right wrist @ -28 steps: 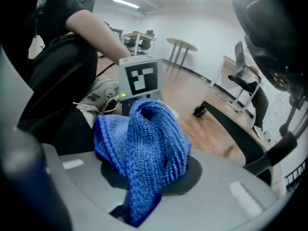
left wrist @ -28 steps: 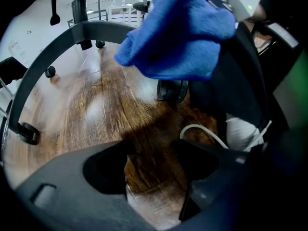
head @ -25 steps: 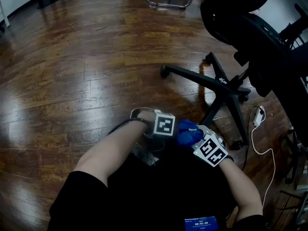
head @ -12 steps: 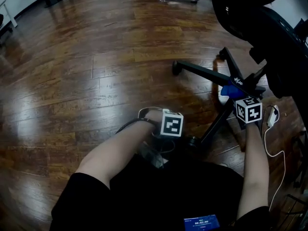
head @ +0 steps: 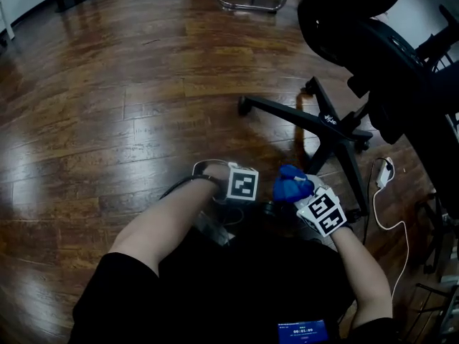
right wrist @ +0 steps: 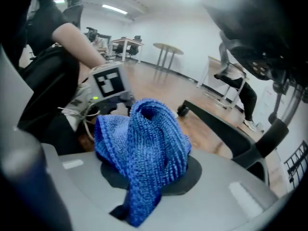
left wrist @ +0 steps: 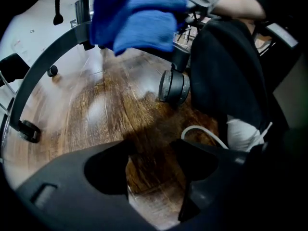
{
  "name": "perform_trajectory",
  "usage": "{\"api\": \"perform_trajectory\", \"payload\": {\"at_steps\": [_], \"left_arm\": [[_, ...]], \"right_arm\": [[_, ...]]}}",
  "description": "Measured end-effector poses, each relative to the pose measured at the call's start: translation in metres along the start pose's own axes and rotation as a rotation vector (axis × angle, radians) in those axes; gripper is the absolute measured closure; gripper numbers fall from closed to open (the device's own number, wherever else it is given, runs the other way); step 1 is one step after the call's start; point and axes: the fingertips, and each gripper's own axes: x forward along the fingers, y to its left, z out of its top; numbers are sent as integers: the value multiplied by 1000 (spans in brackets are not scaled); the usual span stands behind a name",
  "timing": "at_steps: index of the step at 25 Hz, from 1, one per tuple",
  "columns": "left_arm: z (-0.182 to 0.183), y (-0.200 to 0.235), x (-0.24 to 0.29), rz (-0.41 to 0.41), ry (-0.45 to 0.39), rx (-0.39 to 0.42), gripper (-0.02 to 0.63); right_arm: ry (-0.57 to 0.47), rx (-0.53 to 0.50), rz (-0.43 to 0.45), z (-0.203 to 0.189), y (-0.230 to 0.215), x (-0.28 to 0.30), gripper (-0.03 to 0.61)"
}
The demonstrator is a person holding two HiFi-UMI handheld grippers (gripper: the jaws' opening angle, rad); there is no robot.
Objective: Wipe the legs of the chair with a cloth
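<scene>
Nearest us, our left gripper [left wrist: 153,165] holds its dark jaws apart over glossy wooden floor [left wrist: 96,114]. At one o'clock, our right gripper [head: 295,192] is clamped on the bunched, knitted blue cloth [head: 289,187], beside the chair's black legs [head: 287,112]. We cannot tell whether the cloth touches them.

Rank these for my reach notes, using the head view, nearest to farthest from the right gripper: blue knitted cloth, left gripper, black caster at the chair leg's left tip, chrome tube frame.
1. The blue knitted cloth, clamped in the right gripper itself.
2. The left gripper, just to its left.
3. The black caster, ahead and left on the floor.
4. The chrome tube frame, at the top edge.
</scene>
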Motion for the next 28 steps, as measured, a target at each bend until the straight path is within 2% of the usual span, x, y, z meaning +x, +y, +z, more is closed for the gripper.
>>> {"api": "perform_trajectory", "payload": {"at_steps": [2, 4, 6, 8, 11, 17, 19, 21, 25, 28], "left_arm": [[0, 0, 0, 2, 6, 0, 297], [0, -1, 1, 2, 6, 0, 296], [2, -1, 1, -1, -7, 1, 296], [3, -1, 2, -9, -19, 1, 296], [1, -3, 1, -18, -28, -1, 296], [4, -3, 1, -31, -67, 0, 298], [6, -1, 0, -21, -75, 6, 298], [5, 2, -1, -12, -72, 8, 298], [2, 1, -1, -9, -47, 5, 298], [1, 0, -1, -8, -29, 5, 298]], "right_arm": [[3, -52, 81, 2, 43, 0, 485], [1, -113, 124, 2, 64, 0, 485], [-2, -128, 156, 1, 62, 1, 485], [-5, -97, 161, 0, 47, 1, 483], [-28, -52, 69, -2, -5, 2, 485], [-80, 134, -215, -2, -154, -7, 485], [-91, 207, -301, -2, -191, -12, 485], [-89, 241, -347, -1, -205, -13, 485], [-83, 243, -393, -3, -192, -12, 485], [-54, 189, -333, -2, -150, -8, 486]]}}
